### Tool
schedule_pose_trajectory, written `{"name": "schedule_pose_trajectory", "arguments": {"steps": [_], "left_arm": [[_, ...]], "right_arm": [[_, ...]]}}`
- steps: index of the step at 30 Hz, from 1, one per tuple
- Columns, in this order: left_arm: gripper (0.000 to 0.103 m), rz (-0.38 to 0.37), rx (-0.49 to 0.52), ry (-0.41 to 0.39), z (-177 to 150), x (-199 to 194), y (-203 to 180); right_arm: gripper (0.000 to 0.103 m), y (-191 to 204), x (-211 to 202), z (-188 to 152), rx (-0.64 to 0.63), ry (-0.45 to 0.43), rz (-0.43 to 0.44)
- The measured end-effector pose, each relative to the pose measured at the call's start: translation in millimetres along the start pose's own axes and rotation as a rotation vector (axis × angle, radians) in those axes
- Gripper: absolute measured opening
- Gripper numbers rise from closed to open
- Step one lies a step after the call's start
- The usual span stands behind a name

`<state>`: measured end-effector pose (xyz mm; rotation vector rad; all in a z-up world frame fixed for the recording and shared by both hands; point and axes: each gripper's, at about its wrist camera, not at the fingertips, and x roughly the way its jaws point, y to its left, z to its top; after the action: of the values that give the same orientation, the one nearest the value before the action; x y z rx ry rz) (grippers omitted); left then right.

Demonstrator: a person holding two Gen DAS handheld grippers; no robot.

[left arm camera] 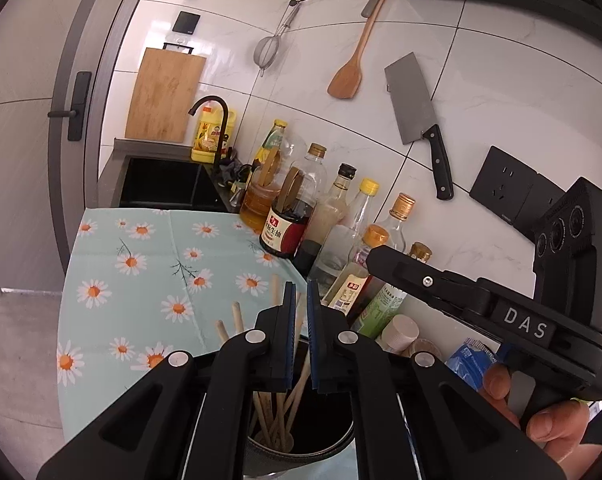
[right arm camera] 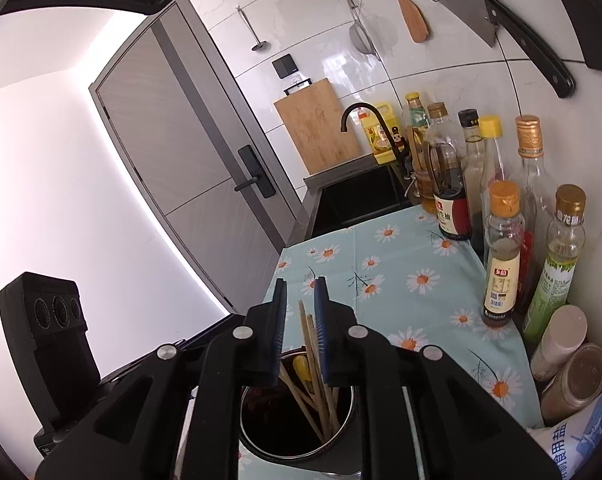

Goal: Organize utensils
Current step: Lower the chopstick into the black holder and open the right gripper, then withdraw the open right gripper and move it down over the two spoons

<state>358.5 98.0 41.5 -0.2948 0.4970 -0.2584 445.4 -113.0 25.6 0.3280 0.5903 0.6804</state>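
While your left hand-held gripper and right hand-held gripper both hover slightly parted and gripping nothing, the chopsticks stand in the dark holder directly below them at 6 o'clock on the daisy-clothed bench, with condiment bottles toward 2 o'clock.

Left gripper and right gripper side by side; jaws narrowly parted

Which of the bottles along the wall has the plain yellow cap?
The tall clear bottle with the yellow cap, standing between the black-capped bottle and the tall gold-capped bottle. The other caps are black, gold or orange.
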Motion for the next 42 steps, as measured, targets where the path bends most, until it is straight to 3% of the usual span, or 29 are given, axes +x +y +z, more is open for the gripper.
{"name": "schedule_pose_trajectory", "arguments": {"steps": [11,12,13,15,23,29,42], "left_arm": [[0.006,-0.019,0.003,0.008,-2.0,-21.8,-5.8],[0.012,-0.018,0.002,0.005,-2.0,-24.4,-6.2],[0.025,-0.013,-0.003,0.001,-2.1,-28.2,-6.2],[0.030,-0.022,-0.018,-0.006,-2.2,-34.8,-5.1],[0.030,-0.040,-0.003,-0.004,-9.9,-63.0,-10.0],[0.030,-0.065,0.011,0.039,-25.6,-80.9,-15.3],[0.033,-0.003,-0.009,0.147,-78.7,-95.0,-7.3]], "right_arm": [[0.020,12.4,-16.4,-3.4,-0.021,0.004,-0.009],[0.020,14.1,-18.4,-4.2,-0.026,0.005,-0.010],[0.020,16.6,-22.1,-5.7,-0.036,0.003,-0.015],[0.025,20.1,-28.3,-7.3,-0.053,-0.004,-0.021],[0.027,23.8,-52.4,-17.1,-0.069,0.009,-0.028],[0.034,20.1,-71.2,-32.3,-0.065,0.042,-0.034],[0.043,-23.3,-74.2,-96.7,-0.006,0.241,-0.063]]}}
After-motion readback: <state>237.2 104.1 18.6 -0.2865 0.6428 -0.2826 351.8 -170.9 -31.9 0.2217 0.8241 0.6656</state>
